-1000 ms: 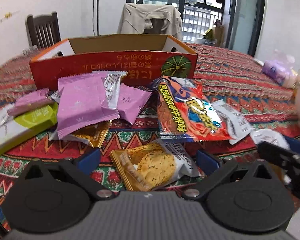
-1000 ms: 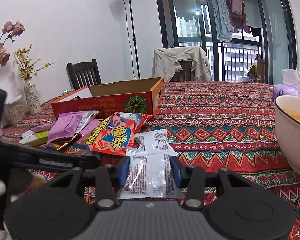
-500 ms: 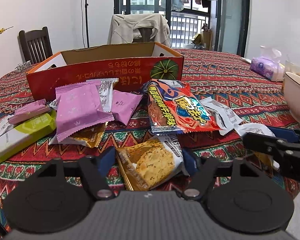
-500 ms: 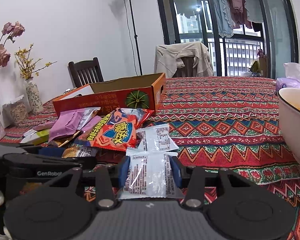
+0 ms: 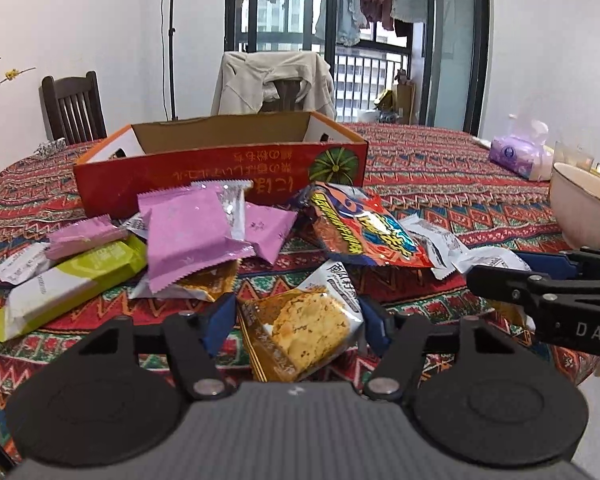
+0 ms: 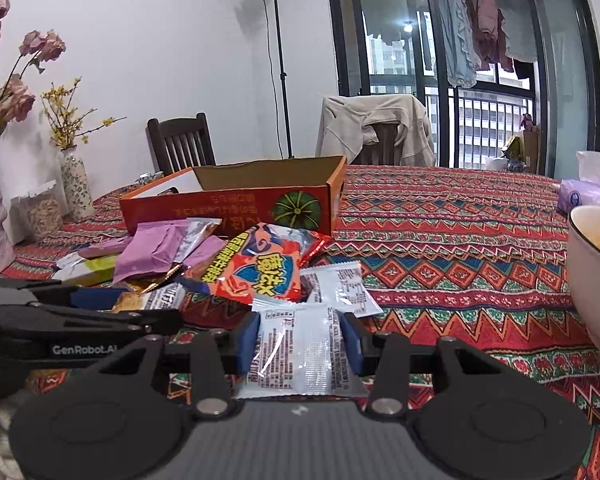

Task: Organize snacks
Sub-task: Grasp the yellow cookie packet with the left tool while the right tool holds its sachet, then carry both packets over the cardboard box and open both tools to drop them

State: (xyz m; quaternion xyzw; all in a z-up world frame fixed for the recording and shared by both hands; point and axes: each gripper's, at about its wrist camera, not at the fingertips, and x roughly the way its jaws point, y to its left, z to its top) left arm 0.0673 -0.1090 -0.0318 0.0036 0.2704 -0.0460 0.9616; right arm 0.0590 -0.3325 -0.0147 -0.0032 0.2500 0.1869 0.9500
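My left gripper [image 5: 296,322] is shut on a cracker packet [image 5: 300,328] and holds it just above the table. My right gripper [image 6: 298,338] is shut on a white sachet [image 6: 296,354], also lifted slightly. A pile of snacks lies ahead: pink packets [image 5: 192,236], a green-and-white bar [image 5: 68,280], a red-orange chip bag [image 5: 364,232] and white sachets [image 5: 436,240]. Behind the pile stands an open red cardboard box [image 5: 220,176], which also shows in the right wrist view [image 6: 236,208]. The right gripper's side shows at the left view's right edge [image 5: 548,300].
A white bowl [image 6: 596,272] stands at the right, close to my right gripper. A purple tissue pack [image 5: 520,156] lies far right. Vases with flowers [image 6: 72,184] stand at the far left. Chairs [image 5: 276,84] stand behind the patterned tablecloth [image 6: 460,240].
My left gripper closed on the cracker packet and lifted it; the view rose and tilted up. My right gripper kept its hold on the white sachet and rose slightly.
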